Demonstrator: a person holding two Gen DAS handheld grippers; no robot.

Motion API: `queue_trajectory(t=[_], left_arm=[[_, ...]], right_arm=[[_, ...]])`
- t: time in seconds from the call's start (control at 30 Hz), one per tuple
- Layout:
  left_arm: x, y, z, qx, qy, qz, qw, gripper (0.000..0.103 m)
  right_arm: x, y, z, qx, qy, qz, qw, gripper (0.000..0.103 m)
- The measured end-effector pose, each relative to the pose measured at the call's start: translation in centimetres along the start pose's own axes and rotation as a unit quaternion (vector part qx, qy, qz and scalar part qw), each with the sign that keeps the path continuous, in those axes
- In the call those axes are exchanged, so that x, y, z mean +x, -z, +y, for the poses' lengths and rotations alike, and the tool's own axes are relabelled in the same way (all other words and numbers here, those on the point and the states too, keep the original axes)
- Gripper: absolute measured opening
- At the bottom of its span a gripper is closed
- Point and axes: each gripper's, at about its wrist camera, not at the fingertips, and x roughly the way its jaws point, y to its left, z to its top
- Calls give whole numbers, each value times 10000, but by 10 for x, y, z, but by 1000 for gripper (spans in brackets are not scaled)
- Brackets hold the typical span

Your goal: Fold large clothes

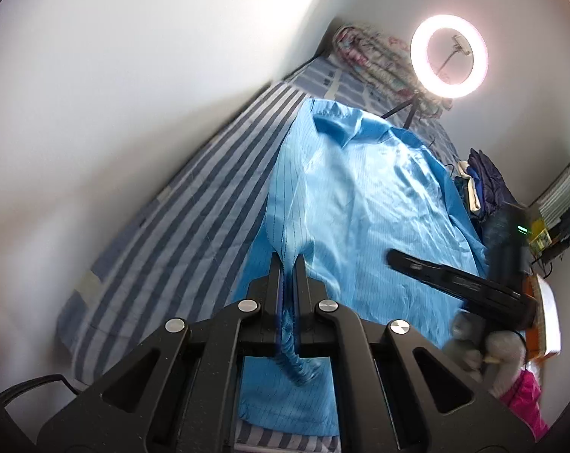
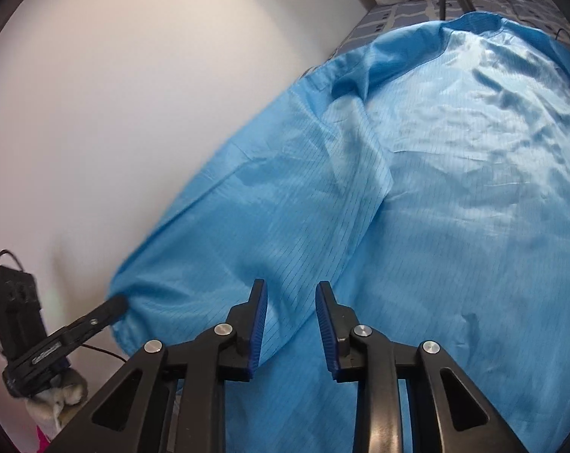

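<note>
We have the left gripper [image 1: 289,264] with its jaws pinching a gathered cuff of the shiny light-blue pinstriped garment [image 1: 364,204], which lies spread over the blue-and-white striped bed [image 1: 179,204]. Our right gripper [image 2: 290,294] hovers over the cloth, jaws spread, nothing between them.

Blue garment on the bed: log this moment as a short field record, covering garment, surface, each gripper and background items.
garment: blue garment, pinstriped, spread out and wrinkled
surface: striped bed sheet
left gripper: shut on the cuff of the sleeve, fabric bunched between the jaws
right gripper: jaws apart above the cloth, nothing gripped
background: lit ring light on a stand, floral bedding, pile of dark clothes
</note>
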Motion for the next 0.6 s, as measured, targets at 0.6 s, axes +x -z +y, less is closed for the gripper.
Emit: queue_trajectory(t=[0.6], left_arm=[[-5,30,-36,1106,233,80,9936,1]], right_arm=[[18,-69,12,414,-129,-162,9989,55]])
